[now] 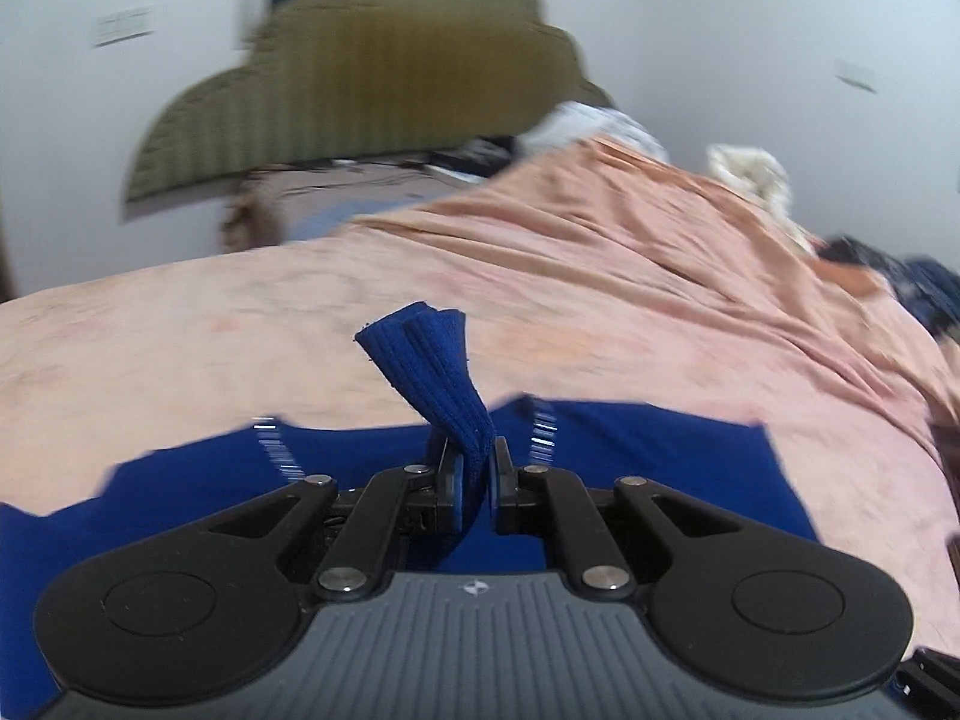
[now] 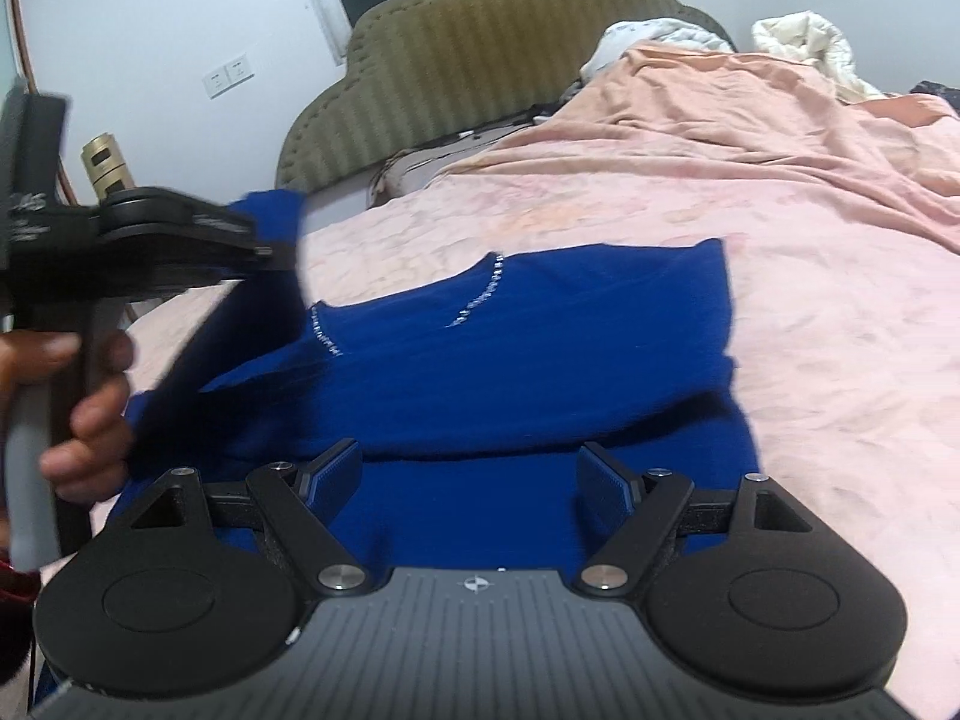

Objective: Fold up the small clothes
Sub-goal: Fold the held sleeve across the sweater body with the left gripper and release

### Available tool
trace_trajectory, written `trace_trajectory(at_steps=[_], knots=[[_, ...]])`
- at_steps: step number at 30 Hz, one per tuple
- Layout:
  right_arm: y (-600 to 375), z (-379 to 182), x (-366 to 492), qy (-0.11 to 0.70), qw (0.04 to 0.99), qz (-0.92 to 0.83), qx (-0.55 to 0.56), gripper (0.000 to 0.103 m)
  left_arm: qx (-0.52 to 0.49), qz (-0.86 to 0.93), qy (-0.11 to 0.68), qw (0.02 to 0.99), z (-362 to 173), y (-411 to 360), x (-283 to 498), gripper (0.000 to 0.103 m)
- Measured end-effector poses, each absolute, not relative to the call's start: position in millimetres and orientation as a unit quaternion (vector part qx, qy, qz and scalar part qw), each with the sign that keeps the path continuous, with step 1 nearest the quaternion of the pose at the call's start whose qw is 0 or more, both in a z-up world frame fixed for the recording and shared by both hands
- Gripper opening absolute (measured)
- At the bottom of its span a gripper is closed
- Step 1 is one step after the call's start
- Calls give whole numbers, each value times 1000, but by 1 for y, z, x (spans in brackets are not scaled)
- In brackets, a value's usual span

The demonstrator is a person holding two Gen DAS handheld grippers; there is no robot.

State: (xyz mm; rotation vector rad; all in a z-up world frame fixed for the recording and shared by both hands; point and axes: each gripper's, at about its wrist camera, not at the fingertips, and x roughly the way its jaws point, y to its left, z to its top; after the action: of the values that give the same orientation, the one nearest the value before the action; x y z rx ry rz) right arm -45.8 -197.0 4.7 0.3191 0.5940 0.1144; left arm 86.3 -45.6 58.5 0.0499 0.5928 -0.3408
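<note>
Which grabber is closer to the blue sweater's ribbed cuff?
Left. The left gripper is pinching the ribbed cuff of the blue sweater. The right gripper is open over the sweater's body, away from that cuff.

Both wrist views low over bed [image 1: 600,276], facing headboard [image 2: 480,60] (shared)

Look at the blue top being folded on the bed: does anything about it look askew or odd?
Yes. The blue top lies rumpled and crooked on the pink bedspread, not squared up. One ribbed end is pinched in the left gripper and sticks up. The right gripper is open above the cloth.
</note>
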Motion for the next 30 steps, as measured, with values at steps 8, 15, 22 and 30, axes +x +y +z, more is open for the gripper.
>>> trace_trajectory(at_steps=[8, 15, 22, 30], knots=[[-219, 5, -53, 284, 945, 20, 159, 81, 23, -257, 374, 891, 25, -76, 94, 52], [-240, 11, -49, 266, 950, -7, 163, 81, 3, -281, 324, 903, 45, -50, 77, 97], [-267, 16, -2, 274, 923, 57, 263, 84, -66, -152, 324, 931, 62, 26, 82, 97], [-274, -12, 75, 330, 874, 105, 340, 61, -76, -52, 352, 931, 48, 94, 70, 97]])
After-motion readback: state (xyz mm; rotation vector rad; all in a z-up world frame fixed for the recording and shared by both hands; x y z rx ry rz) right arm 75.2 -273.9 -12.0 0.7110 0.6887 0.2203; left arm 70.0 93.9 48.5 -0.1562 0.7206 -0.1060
